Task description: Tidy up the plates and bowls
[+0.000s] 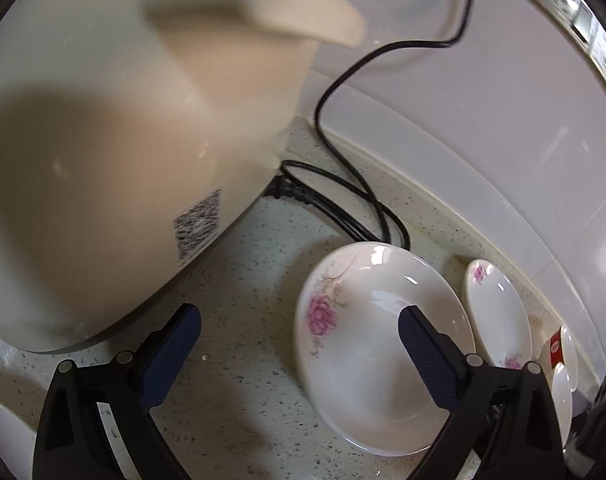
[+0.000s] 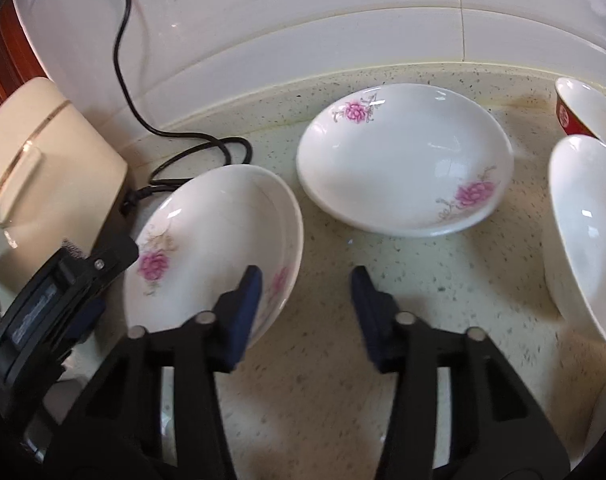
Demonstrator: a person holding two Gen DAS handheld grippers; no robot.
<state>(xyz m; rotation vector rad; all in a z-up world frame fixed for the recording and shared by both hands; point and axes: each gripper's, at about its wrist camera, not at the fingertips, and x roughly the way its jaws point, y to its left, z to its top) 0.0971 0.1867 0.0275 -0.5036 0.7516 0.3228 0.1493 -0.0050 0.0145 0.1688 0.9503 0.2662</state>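
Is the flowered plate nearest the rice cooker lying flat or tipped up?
Tipped up. In the right wrist view the plate leans with one edge raised off the counter, unlike the flat second plate.

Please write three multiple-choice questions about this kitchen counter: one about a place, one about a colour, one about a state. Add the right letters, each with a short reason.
1. Where does the black cord coil?
A. on the counter beside the cream appliance
B. inside a bowl
C. around a gripper

2. What colour are the flowers on the far plate?
A. blue
B. pink
C. yellow

3. In what state is the far plate?
A. upside down
B. full of food
C. upright and empty

Answers:
1 A: its loops lie on the counter next to the appliance.
2 B: both blooms are pink.
3 C: its bare white inside faces up.
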